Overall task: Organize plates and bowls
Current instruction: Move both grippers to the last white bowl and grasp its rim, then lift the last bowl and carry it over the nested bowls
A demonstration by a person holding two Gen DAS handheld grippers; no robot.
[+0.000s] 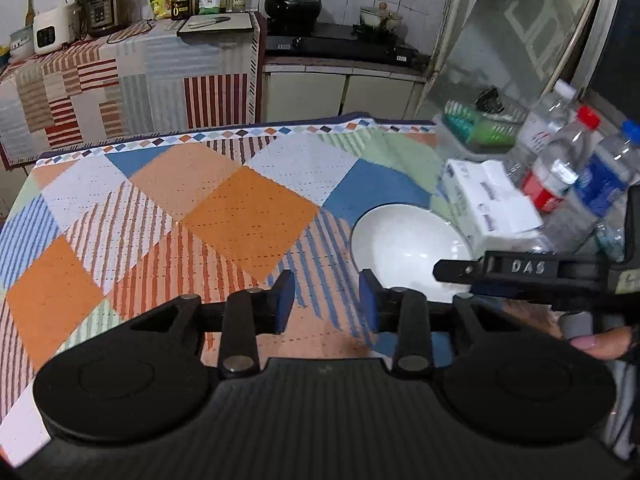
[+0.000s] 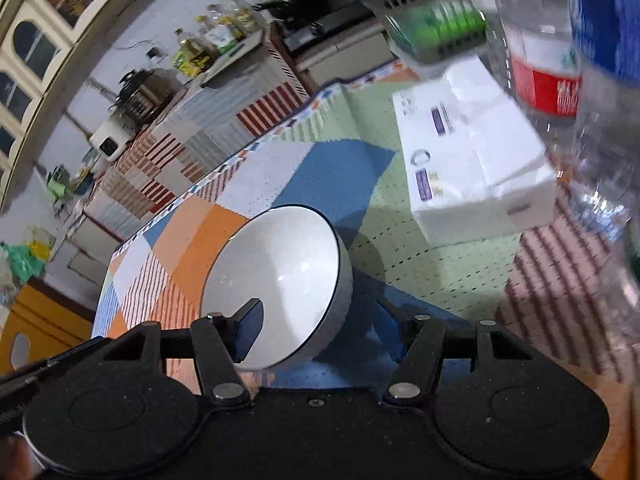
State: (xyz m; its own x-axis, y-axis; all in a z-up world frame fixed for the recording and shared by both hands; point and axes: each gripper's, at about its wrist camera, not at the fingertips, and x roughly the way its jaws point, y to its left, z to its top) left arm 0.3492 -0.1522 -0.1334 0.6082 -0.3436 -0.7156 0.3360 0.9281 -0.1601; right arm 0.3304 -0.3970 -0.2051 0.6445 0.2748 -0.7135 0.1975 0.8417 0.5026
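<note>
A white bowl (image 1: 404, 248) sits on the patchwork tablecloth (image 1: 240, 208) at the right of the left wrist view. My left gripper (image 1: 326, 298) hovers low just left of the bowl, open, with only cloth between its blue pads. One black finger (image 1: 456, 270) of the right gripper reaches over the bowl's near rim from the right. In the right wrist view the bowl (image 2: 280, 264) fills the centre. My right gripper (image 2: 316, 312) straddles its near wall. The left pad (image 2: 250, 330) is inside the bowl and the other finger stands outside with a gap, so it is open.
A white tissue pack (image 1: 492, 204) (image 2: 472, 160) lies just behind the bowl. Several clear water bottles (image 1: 568, 172) (image 2: 560, 60) crowd the right side, with a green packet (image 1: 476, 128) beyond. A person's fingertip (image 1: 592, 346) shows at the right. A counter with cookers stands past the table's far edge.
</note>
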